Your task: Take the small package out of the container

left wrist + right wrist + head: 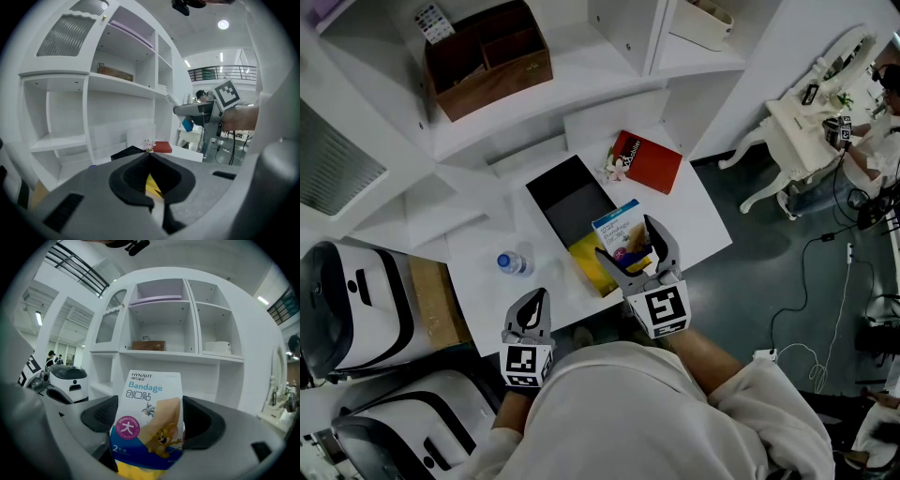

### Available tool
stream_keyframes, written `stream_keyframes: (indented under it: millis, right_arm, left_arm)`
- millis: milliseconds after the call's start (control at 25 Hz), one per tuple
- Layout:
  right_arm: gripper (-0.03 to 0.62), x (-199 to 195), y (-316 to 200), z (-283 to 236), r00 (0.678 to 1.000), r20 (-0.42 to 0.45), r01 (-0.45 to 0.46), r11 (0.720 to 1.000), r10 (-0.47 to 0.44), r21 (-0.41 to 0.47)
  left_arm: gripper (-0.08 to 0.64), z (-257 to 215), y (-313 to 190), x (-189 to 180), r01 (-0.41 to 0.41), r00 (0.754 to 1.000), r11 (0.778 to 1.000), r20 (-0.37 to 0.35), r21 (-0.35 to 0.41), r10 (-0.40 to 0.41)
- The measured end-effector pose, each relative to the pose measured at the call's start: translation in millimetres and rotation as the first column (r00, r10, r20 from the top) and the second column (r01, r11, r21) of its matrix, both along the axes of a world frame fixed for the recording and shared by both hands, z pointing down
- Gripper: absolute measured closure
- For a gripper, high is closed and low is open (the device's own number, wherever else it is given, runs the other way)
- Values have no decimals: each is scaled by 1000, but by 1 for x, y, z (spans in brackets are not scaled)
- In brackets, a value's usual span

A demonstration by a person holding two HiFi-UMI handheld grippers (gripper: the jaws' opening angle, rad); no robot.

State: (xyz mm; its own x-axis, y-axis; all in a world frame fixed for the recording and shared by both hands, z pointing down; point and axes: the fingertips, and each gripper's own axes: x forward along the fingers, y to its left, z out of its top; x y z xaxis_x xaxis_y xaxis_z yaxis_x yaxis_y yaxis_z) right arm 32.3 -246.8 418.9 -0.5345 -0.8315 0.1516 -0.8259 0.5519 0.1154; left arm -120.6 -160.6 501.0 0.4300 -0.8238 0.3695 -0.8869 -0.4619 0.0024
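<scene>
Small white-and-blue bandage packet [149,411] with a cartoon print stands upright in the right tool [624,239]. The tool's two dark pads pinch it by the lower end, so the printed face stays free and the packet cannot flop. In the head view the packet [615,225] hangs over the near end of the open black rectangular container [572,202], right above a flat yellow item [589,267] that lies there. I judge it is already clear of the walls and only needs carrying aside to bare desk [694,216], most likely toward three o'clock, where the top is free.

At about eight o'clock from the packet, nearer the person, the left tool [538,298] has its jaws pressed together on nothing. Its own view shows only a sliver of yellow through the hollow behind the tips. It probably waits there to keep out of the right tool's way.

A clear plastic water bottle with a blue cap [514,264] lies on the desk at nine o'clock from the container. Past the container's far end, at about one o'clock, a red flat box [649,161] lies with a small pale trinket [616,167] touching its left edge. Farthest off, at eleven o'clock, a brown wooden organiser [487,56] sits on a white shelf.
</scene>
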Motion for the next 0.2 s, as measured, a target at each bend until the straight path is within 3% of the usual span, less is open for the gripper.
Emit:
stream_keyframes:
  millis: [200]
  right_arm:
    - [164,1,3,2,1000,2,3,1000,-3,-7]
  left_arm:
    - [552,0,3,2,1,1000,1000,-1,0,-1]
